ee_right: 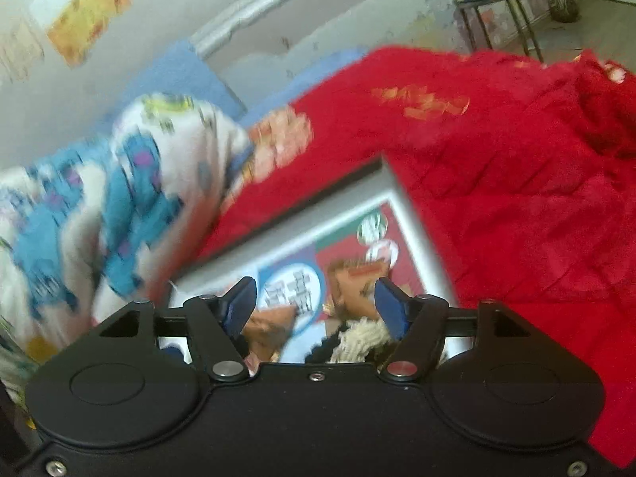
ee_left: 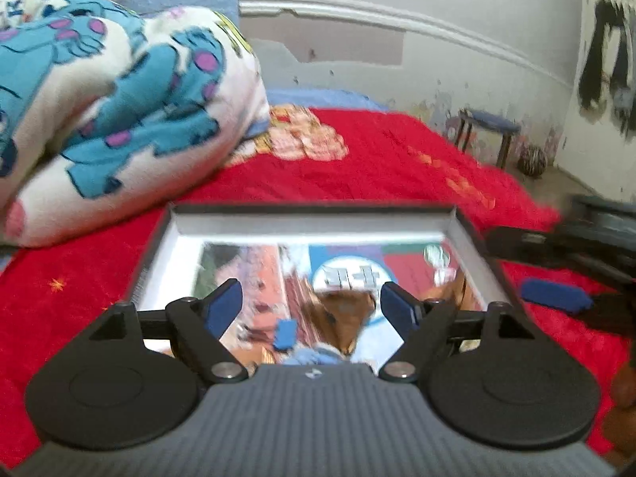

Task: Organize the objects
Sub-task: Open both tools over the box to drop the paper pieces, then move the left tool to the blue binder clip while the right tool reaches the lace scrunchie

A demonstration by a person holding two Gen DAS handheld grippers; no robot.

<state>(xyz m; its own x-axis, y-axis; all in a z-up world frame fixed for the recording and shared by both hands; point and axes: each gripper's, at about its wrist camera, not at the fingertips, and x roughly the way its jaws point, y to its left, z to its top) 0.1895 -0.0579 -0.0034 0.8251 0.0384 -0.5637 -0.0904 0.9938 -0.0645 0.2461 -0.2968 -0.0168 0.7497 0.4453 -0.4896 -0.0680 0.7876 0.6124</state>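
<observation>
Both our grippers hung released over the open box on the red blanket.

Our left gripper [ee_left: 312, 304] and right gripper [ee_right: 314, 302] gaped with nothing between the pads, above the shallow box [ee_left: 471, 238], which lay beside the cartoon-print bedding [ee_left: 119, 99] on the red blanket [ee_left: 397, 167].

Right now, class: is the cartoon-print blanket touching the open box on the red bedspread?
Apart. In the left wrist view, a strip of red bedspread shows between the cartoon-print blanket and the box's dark rim.
</observation>
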